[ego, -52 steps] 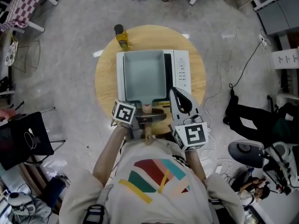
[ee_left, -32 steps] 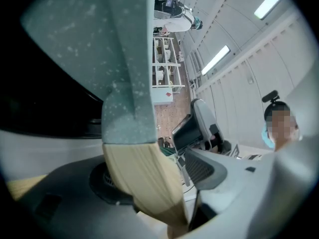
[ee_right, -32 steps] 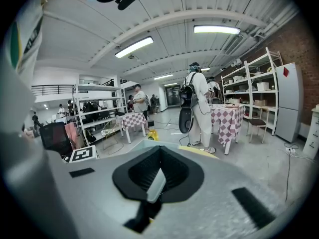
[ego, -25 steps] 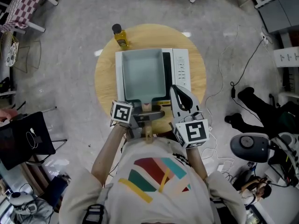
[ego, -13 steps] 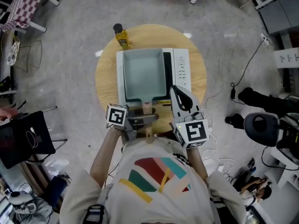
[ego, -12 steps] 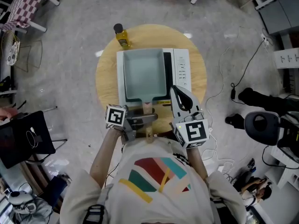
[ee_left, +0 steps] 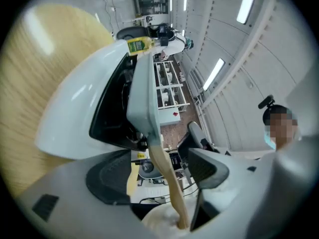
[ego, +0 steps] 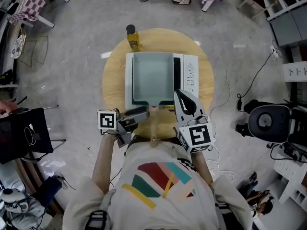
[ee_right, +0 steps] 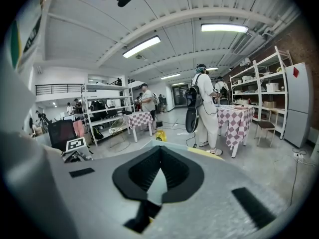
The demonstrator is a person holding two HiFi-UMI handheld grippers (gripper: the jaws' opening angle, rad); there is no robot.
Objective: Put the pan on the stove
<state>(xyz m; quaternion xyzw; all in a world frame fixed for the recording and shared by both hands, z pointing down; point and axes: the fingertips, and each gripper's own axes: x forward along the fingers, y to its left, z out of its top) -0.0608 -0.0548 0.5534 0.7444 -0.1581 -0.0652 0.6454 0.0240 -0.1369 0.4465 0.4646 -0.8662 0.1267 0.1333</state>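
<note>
I judge the pan (ego: 152,78) already seated flat on the stove (ego: 190,73), so placement looks complete and only clearing the tools is left. It is a square, matte grey-green pan whose pale wooden handle (ego: 154,126) overhangs the glossy white stove body toward me. My left gripper (ego: 135,119) sits just left of that handle, jaws apart and gripping nothing. My right gripper (ego: 181,96) hangs over the stove's near right corner, jaws together and empty, above the round wood-grain table (ego: 112,71).

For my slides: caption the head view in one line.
Square pan sits on the white stove atop a round table; left gripper open beside its handle, right gripper shut.
</note>
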